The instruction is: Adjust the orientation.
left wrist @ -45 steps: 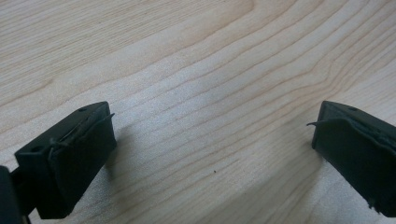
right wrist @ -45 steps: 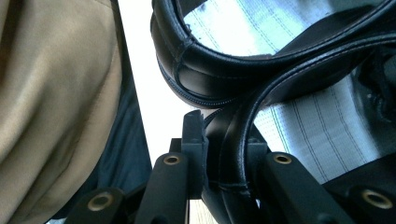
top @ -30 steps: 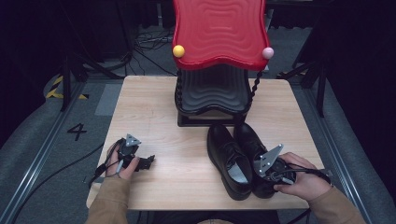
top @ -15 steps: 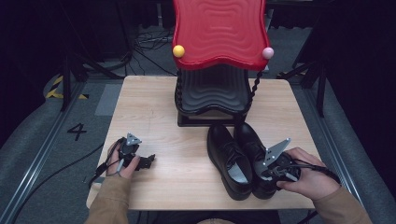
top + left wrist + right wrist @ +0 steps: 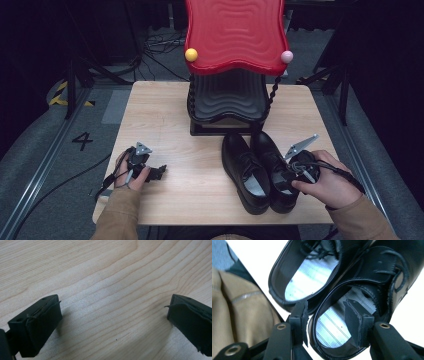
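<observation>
So the pair of black shoes (image 5: 260, 170) sits side by side just in front of the red and black rack (image 5: 234, 65), and the right claw (image 5: 325, 315) has just been opening – its jaws now straddle the heel rim of the right shoe (image 5: 364, 290), one inside and one outside, pads not pressing on it. Leather looks stiff-ish but smooth and a bit slippery, not heavy, so I'd pinch that firm heel collar – not the laces. Left claw (image 5: 112, 322) sits wide and empty over the bare desk (image 5: 165, 120), well off to the left of the rack
</observation>
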Motion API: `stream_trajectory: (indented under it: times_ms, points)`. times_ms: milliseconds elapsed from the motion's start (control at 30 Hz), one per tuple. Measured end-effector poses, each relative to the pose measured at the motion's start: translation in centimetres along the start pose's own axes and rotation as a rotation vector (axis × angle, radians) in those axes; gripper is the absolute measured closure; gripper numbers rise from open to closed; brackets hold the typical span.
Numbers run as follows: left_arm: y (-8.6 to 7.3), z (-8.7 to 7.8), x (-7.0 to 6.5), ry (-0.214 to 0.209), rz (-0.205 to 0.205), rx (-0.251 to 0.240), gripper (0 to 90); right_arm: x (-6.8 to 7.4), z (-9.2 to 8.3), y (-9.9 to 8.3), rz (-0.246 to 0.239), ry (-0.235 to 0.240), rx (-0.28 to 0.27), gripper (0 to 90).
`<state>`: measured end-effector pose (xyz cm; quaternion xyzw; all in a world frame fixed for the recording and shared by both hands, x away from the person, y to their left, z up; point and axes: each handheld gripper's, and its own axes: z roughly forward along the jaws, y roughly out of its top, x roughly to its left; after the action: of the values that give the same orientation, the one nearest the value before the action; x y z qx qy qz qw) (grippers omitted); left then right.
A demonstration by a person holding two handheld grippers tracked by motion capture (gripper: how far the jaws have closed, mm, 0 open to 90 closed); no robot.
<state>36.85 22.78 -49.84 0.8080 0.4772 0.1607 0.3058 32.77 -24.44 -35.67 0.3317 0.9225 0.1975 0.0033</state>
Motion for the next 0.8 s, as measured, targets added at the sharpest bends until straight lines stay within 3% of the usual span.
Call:
stream_trajectory:
  times_ms: [200,300,567,800]
  points:
    - [0.0,0.0,0.0,0.0,0.0,0.0,0.0,-0.4,0.8,0.7,0.182,-0.017,0.002,49.1]
    - [0.0,0.0,0.0,0.0,0.0,0.0,0.0,-0.5,1.5,1.2,0.242,-0.031,0.016,48.1]
    - [0.0,0.0,0.0,-0.001,0.0,-0.001,0.0,-0.6,3.4,2.1,0.292,-0.009,0.055,47.6]
    - [0.0,0.0,0.0,-0.001,0.0,0.0,0.0,-0.6,5.3,2.3,0.332,-0.04,0.095,49.2]
